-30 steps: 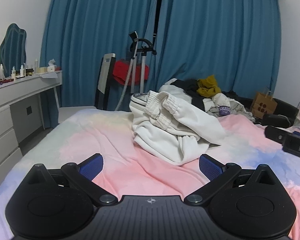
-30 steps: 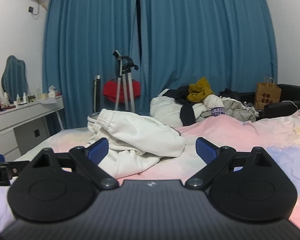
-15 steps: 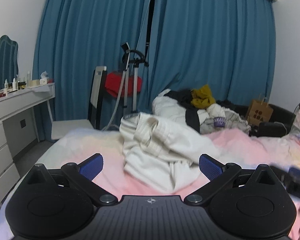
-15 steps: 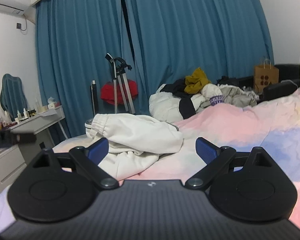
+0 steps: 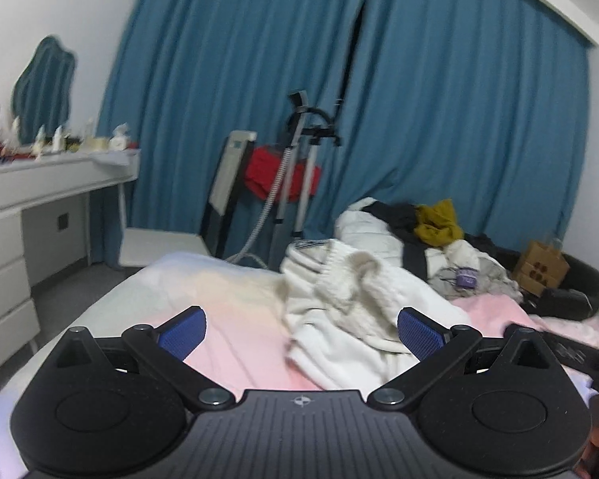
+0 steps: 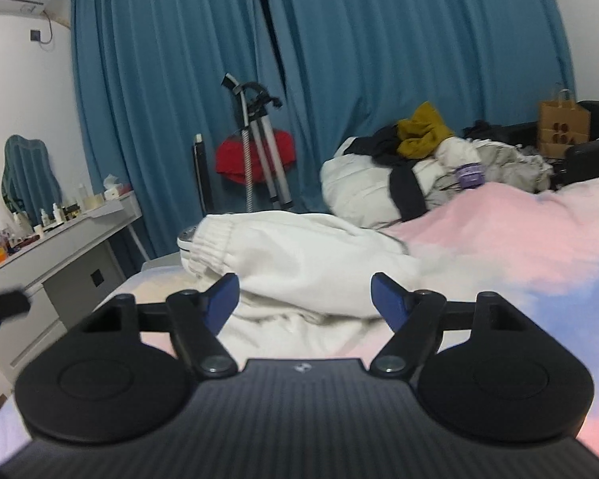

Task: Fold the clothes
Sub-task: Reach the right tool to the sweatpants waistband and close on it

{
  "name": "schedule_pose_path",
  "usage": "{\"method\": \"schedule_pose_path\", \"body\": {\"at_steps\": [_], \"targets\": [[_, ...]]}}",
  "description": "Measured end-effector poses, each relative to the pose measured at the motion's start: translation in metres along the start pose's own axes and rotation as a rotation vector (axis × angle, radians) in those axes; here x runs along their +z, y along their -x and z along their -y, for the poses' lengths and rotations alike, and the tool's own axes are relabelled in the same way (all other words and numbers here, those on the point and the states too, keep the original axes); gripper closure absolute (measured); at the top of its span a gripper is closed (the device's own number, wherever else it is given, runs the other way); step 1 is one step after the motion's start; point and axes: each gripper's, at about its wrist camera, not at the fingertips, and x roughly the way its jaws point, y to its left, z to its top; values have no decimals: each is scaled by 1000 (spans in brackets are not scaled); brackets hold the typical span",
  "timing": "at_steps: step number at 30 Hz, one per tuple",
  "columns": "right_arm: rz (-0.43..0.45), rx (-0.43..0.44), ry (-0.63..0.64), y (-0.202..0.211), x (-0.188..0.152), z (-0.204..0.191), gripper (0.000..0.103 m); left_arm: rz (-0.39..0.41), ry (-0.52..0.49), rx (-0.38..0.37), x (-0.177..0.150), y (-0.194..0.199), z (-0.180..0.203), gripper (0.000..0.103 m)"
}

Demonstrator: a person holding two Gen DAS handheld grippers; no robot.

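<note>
Change: our left gripper point(image 5: 301, 329) had swung left since the earlier frame, the right gripper point(image 6: 304, 298) had neared the clothes | Clothes: white garment point(image 6: 299, 255) lay crumpled near the bed's point(image 6: 499, 239) far left edge, just ahead of both | State: we held both spread wide, holding nothing

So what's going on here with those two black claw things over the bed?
A person holds a gripper in each hand, about to fold laundry. The left gripper and right gripper are both open and empty, facing a crumpled white garment on the pink bedspread. Nothing is grasped. More clothes lie piled behind.
</note>
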Motion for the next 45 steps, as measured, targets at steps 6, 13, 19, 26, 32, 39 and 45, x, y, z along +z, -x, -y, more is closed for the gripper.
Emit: {"method": "schedule_pose_path", "body": {"at_steps": [6,13,19,26,32,39,45], "targets": [[-60,8,26,-96,12,-58,28,-3,36,36,-4,-22,-36,0],[-104,-89,100,-168,12,-92,47,-57,107,30,-14,-50,-63,0],[-51,-102,99,-129,27,-76,88,-76,179,3,-13,-53,-77,0],[-32,-97,41,-57,43,-25,91,-37,154,-29,-10,-26,-63,0],[5,-75,10,25,45,16,93,-40,107,-57,-13,-15,-44,0],[-30,-113,-34,94,6,70,100,-88,106,-109,-21,-13,-28,0],[-182,-113,-147,88,-45,111,98,-114,53,-93,-30,-9,-9,0]]}}
